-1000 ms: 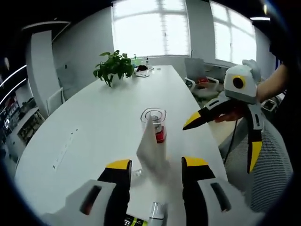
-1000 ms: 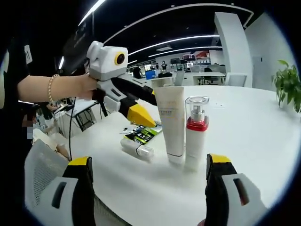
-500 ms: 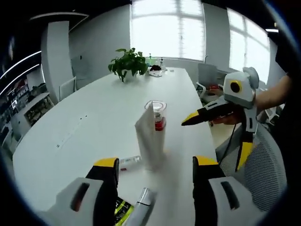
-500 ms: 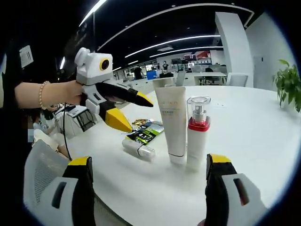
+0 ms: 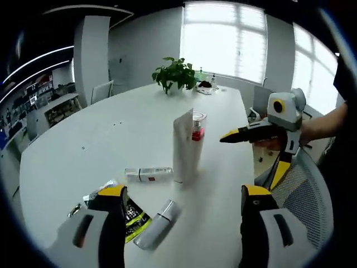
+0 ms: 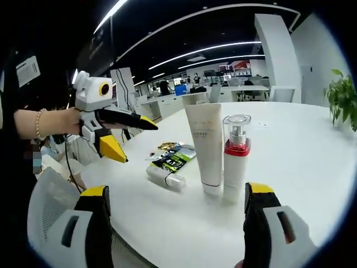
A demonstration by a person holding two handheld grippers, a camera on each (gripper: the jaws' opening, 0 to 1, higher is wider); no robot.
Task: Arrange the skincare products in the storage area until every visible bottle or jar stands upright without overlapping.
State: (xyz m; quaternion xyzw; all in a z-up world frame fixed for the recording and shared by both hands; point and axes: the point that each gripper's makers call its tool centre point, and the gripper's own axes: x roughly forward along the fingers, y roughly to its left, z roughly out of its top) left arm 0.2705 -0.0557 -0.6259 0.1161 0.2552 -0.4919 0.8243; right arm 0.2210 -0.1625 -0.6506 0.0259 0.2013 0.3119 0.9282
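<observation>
Two tools [image 5: 177, 209] [image 6: 177, 209] apart, two products upright [image 6: 204, 146] [image 6: 235, 159], three lying [image 5: 148, 174] [image 5: 158, 224] [image 5: 131, 216]

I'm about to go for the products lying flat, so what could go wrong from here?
1. The white tube and the pump bottle stand upright side by side, close together. A careless reach past them could topple both.
2. The silver tube lies beside the green sachet near the table edge; nudging it might roll it off.
3. The small white bottle lies close to the tube's base, so lifting it risks a bump.
</observation>
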